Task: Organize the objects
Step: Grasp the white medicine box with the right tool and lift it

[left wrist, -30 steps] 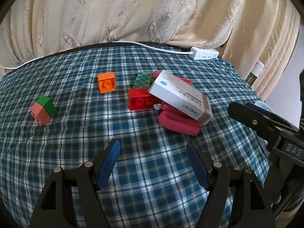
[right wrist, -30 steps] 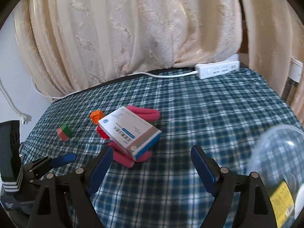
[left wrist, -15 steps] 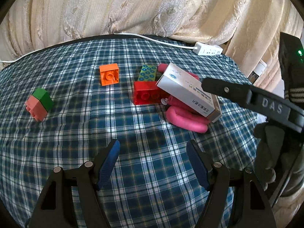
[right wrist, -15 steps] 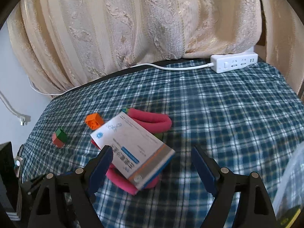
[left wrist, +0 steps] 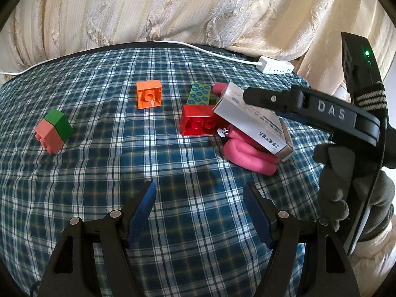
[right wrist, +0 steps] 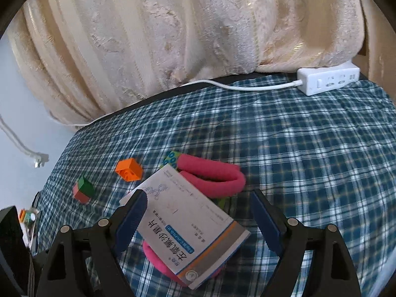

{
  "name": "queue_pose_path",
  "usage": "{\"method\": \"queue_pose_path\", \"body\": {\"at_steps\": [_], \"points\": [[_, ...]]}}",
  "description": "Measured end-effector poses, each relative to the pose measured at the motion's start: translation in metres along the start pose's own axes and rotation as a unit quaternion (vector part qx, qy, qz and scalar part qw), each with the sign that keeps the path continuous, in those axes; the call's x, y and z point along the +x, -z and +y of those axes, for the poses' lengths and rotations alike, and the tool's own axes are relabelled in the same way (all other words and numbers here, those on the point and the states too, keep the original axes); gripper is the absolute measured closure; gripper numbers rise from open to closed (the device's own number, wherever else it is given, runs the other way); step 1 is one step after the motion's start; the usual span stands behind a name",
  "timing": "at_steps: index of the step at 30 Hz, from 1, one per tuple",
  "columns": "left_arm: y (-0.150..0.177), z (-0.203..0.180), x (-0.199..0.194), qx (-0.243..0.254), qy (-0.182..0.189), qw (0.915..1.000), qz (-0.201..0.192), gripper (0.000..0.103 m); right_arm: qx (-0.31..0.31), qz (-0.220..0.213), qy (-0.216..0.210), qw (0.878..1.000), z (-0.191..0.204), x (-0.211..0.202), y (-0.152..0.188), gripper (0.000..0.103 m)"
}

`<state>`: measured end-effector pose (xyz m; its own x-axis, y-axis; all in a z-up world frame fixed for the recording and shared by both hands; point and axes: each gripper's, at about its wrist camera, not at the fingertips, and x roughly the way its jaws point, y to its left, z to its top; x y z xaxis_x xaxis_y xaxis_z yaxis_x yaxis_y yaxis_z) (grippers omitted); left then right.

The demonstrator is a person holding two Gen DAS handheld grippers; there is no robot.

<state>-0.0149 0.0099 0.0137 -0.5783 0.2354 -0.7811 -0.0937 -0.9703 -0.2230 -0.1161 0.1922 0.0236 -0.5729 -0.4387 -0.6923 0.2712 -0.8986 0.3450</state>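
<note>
A white medicine box [right wrist: 188, 225] lies tilted on a pink foam loop [right wrist: 212, 175] on the plaid cloth. My right gripper [right wrist: 198, 217] is open, its fingers on either side of the box and above it; the left wrist view shows it over the box [left wrist: 252, 121]. A red brick [left wrist: 198, 123], a green dotted brick [left wrist: 199, 94], an orange brick [left wrist: 148, 94] and a pink-and-green brick [left wrist: 53, 130] lie to the left. My left gripper [left wrist: 199, 210] is open and empty near the table's front.
A white power strip [right wrist: 326, 80] with its cable lies at the back edge by the cream curtain [right wrist: 185, 32]. The plaid tablecloth [left wrist: 99, 168] covers a round table that drops off on the right.
My right gripper has moved forward and down over the medicine box, so the box now lies between its open fingers. My left gripper has barely moved.
</note>
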Motion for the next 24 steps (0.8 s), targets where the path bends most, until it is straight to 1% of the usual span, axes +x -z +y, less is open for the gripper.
{"method": "queue_pose_path", "body": {"at_steps": [3,7,15,20,21,22,23,24], "points": [[-0.001,0.001,0.000,-0.004,-0.001,1.0000,0.001,0.029,-0.013,0.010,-0.018,1.000,0.003,0.002,0.005,0.016],[-0.001,0.004,-0.001,-0.010,-0.004,0.9999,-0.001,0.029,-0.037,0.017,-0.019,0.999,0.009,-0.002,0.012,0.016],[-0.001,0.008,-0.006,-0.019,-0.007,0.9998,-0.009,0.029,-0.080,0.027,0.000,0.996,0.020,-0.005,0.024,0.016],[-0.002,0.008,-0.006,-0.019,-0.009,0.9997,-0.008,0.029,-0.095,0.027,0.029,0.995,0.026,0.000,0.025,0.016],[-0.002,0.009,-0.005,-0.020,-0.010,0.9997,-0.008,0.029,-0.092,0.027,0.030,0.995,0.025,0.000,0.026,0.016],[-0.002,0.009,-0.005,-0.021,-0.011,0.9997,-0.008,0.029,-0.089,0.025,0.030,0.995,0.025,0.000,0.026,0.020],[-0.002,0.010,-0.004,-0.022,-0.012,0.9996,-0.007,0.029,-0.085,0.023,0.030,0.996,0.024,-0.001,0.026,0.026],[-0.002,0.010,-0.004,-0.023,-0.013,0.9996,-0.007,0.029,-0.081,0.022,0.030,0.996,0.022,-0.002,0.027,0.029]]}}
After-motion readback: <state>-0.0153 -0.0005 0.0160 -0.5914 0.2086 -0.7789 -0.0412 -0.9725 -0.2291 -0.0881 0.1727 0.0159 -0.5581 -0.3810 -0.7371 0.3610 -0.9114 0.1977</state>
